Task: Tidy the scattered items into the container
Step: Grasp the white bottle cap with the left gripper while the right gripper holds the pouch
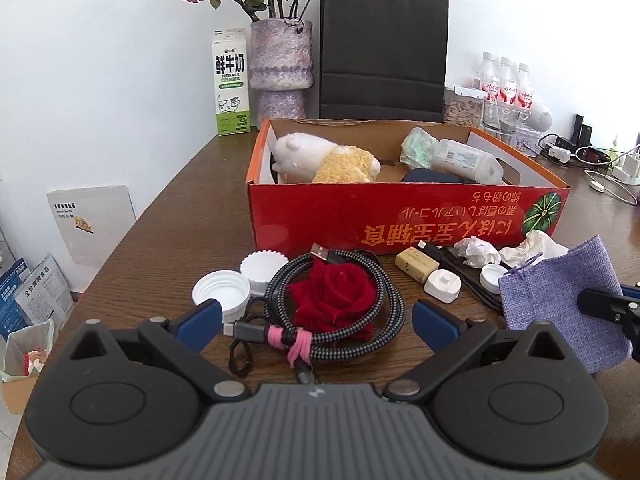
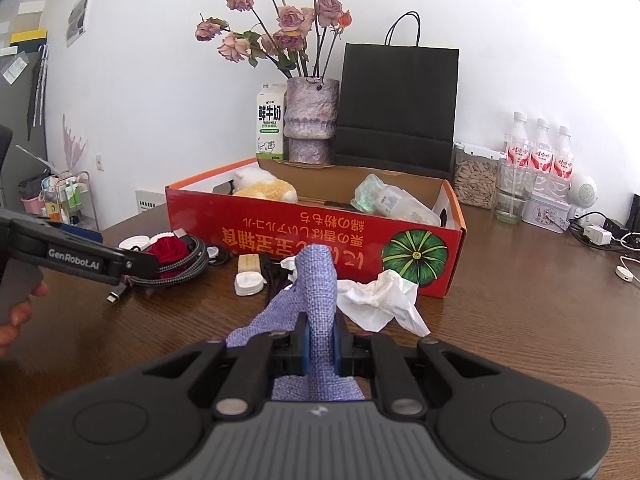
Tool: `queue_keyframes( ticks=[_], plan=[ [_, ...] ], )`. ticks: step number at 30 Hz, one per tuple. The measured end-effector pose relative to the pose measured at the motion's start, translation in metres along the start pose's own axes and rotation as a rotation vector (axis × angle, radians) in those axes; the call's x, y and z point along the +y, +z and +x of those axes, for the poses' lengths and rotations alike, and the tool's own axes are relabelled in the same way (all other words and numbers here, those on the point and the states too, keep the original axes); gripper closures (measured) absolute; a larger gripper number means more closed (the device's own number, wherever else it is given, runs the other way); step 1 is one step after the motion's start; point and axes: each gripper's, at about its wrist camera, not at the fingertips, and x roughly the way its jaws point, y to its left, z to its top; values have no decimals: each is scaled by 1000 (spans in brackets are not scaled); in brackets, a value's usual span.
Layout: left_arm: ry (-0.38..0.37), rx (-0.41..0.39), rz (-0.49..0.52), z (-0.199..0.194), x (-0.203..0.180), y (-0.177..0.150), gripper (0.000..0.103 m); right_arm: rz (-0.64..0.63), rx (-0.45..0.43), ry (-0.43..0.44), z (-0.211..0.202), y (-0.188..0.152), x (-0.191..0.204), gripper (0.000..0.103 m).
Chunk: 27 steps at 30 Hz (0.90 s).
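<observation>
A red cardboard box (image 1: 400, 216) (image 2: 304, 236) stands on the brown table and holds a plush toy (image 1: 320, 158), a green wrapper and a white bottle. In front of it lie a red fabric rose (image 1: 334, 298) on a coiled braided cable (image 1: 352, 340), white caps (image 1: 220, 290), a beige block (image 1: 416, 264), a white plug (image 1: 442, 286) and crumpled tissues (image 2: 380, 300). My left gripper (image 1: 316, 322) is open, its blue pads on either side of the rose and cable. My right gripper (image 2: 322, 340) is shut on a purple woven pouch (image 2: 316, 292) (image 1: 560, 300), held above the table.
Behind the box stand a milk carton (image 1: 232, 80), a vase of dried roses (image 1: 280, 68), a black paper bag (image 1: 382, 48), water bottles (image 1: 506, 80), a jar and a glass. Chargers and cables (image 1: 588, 160) lie at the far right. The table's left edge drops to the floor.
</observation>
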Motion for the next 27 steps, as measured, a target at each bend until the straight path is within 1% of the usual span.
queue_keyframes(
  ticks=[3, 6, 11, 15, 17, 18, 19, 22, 25, 27],
  plan=[
    [2, 25, 25, 12, -4, 8, 0, 5, 8, -5, 4, -1, -1, 93],
    [26, 14, 16, 14, 1, 12, 0, 14, 6, -6, 4, -1, -3, 93],
    [84, -3, -81, 11, 37, 12, 0, 25, 10, -12, 5, -1, -5, 93],
    [137, 10, -136, 10, 67, 9, 1, 34, 9, -16, 5, -1, -7, 93],
    [144, 21, -149, 11, 77, 10, 12, 38, 15, -17, 7, -1, -8, 93],
    [141, 27, -149, 12, 79, 10, 14, 39, 17, -18, 7, -1, -8, 93],
    [131, 34, -142, 14, 80, 10, 16, 38, 20, -19, 8, -1, -7, 93],
    [99, 64, -113, 22, 78, 10, 16, 37, 26, -25, 9, 0, -7, 93],
    [82, 68, -118, 26, 76, 11, 16, 35, 31, -32, 10, -1, -6, 93],
    [94, 82, -107, 30, 75, 12, 27, 32, 34, -36, 10, -1, -5, 93]
  ],
)
